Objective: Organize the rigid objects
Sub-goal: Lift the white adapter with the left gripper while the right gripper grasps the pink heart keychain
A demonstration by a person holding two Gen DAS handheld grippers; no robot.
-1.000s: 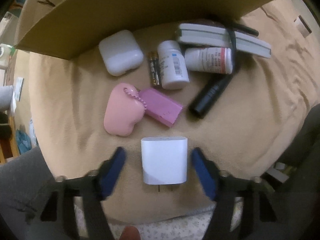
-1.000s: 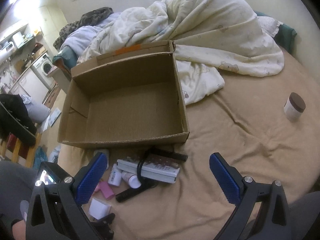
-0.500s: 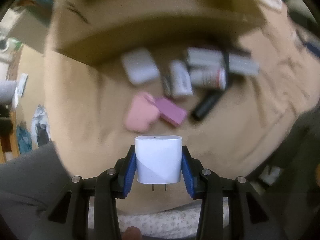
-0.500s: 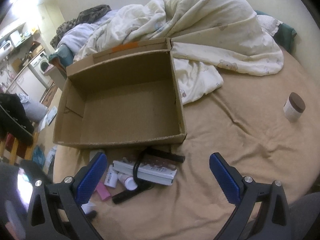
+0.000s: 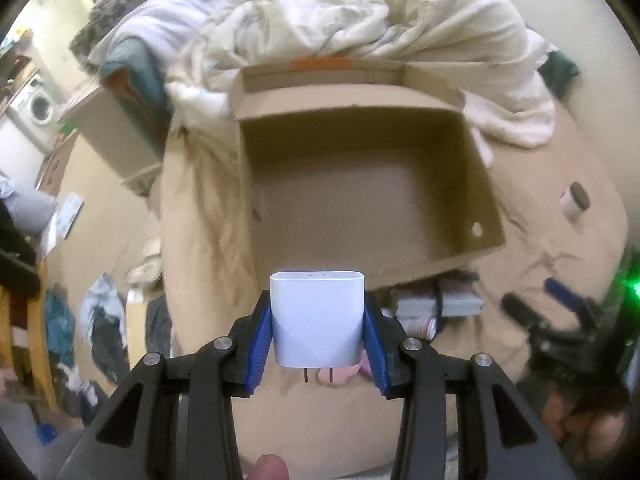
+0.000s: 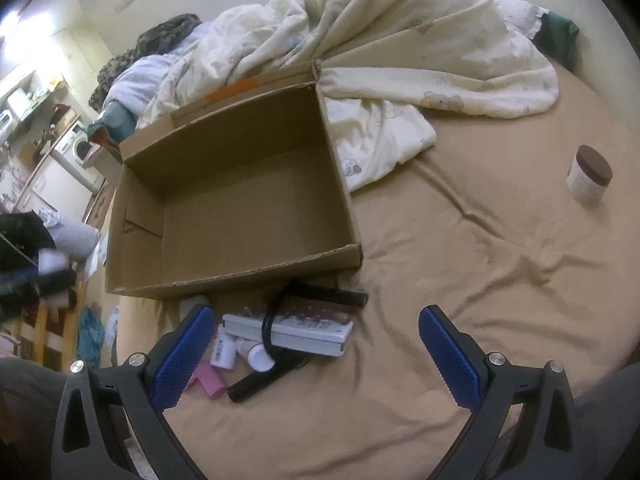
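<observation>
Messy bedroom, tan bed (image 6: 500,260). Left gripper (image 5: 318,334) pinches the white charger (image 5: 317,316) by its sides, lifted before the cardboard box (image 5: 486,184) near edge, probably for dropping in. Right gripper (image 6: 312,354) hangs wide, empty.

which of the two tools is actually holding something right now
The left tool: its blue pads clamp the sides of the white charger, prongs pointing back, in front of the cardboard box. The right tool is spread wide open with nothing between its pads.

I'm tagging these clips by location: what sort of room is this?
Most likely a bedroom in a small flat: the work surface is a bed with a rumpled duvet, and a washing machine stands nearby.
</observation>
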